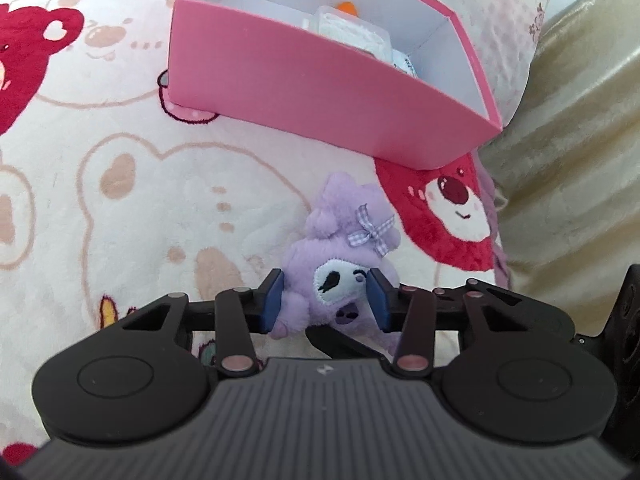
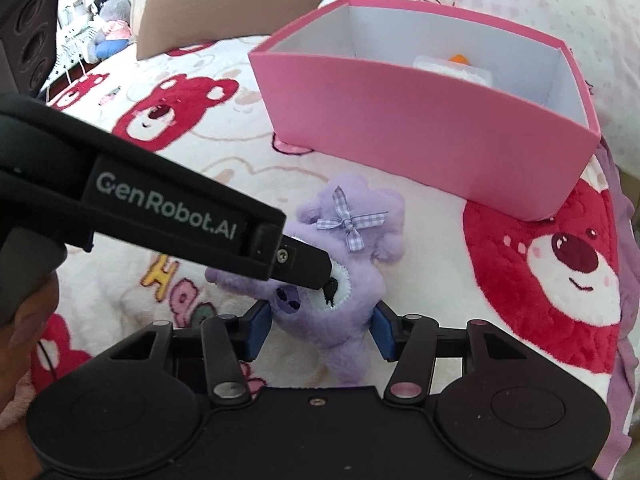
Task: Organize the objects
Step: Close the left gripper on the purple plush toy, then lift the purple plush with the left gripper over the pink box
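Observation:
A small purple plush toy (image 1: 340,248) with a checked bow lies on the bear-print blanket, just in front of an open pink box (image 1: 320,92). My left gripper (image 1: 326,300) is shut on the toy's face, with a blue pad pressed into the fur on each side. In the right wrist view, my right gripper (image 2: 322,328) is shut on the body of the same toy (image 2: 352,248). A finger (image 2: 304,260) of the left gripper reaches in from the left onto the toy's face. The pink box (image 2: 420,120) stands behind the toy and holds a white packet (image 2: 452,68).
The fleece blanket (image 1: 140,200) has large red bear faces (image 2: 560,264) printed on it. A tan padded surface (image 1: 560,160) borders the blanket on the right. A brown pillow (image 2: 232,4) and some stuffed toys (image 2: 112,20) sit far back. A hand (image 2: 24,320) holds the left gripper.

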A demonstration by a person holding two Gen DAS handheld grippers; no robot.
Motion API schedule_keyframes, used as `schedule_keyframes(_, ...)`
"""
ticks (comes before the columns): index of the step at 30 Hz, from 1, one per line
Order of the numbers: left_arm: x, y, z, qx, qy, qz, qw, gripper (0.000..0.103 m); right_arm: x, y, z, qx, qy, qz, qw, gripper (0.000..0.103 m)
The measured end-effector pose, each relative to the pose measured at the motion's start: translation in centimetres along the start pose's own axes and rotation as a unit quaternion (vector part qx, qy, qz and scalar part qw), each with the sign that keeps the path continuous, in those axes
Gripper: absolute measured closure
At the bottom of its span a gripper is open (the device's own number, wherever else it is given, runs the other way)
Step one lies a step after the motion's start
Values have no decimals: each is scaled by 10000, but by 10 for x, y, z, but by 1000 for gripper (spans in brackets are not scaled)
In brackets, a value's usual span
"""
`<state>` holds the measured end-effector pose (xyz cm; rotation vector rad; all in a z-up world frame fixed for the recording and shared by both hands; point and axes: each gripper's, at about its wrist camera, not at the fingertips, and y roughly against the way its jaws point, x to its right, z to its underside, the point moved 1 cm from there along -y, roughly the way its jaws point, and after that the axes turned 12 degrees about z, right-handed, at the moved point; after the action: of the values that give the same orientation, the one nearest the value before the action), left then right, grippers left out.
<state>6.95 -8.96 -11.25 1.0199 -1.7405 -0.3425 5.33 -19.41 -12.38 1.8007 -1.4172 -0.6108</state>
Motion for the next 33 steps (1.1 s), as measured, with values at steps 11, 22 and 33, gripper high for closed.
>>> schedule_keyframes(11,25,29,-16,132,87,225,9996,60,0,38,-25,322,70,-212,9992,36)
schedule_keyframes(22,59,47,-40,233,-263,62,9994,59,13,53,-62,539,211,-428,9974,33)
schedule_keyframes(33,87,54,-71,253,-274,484,9981,59,43,78,-103,583,453,-451,9962,32)
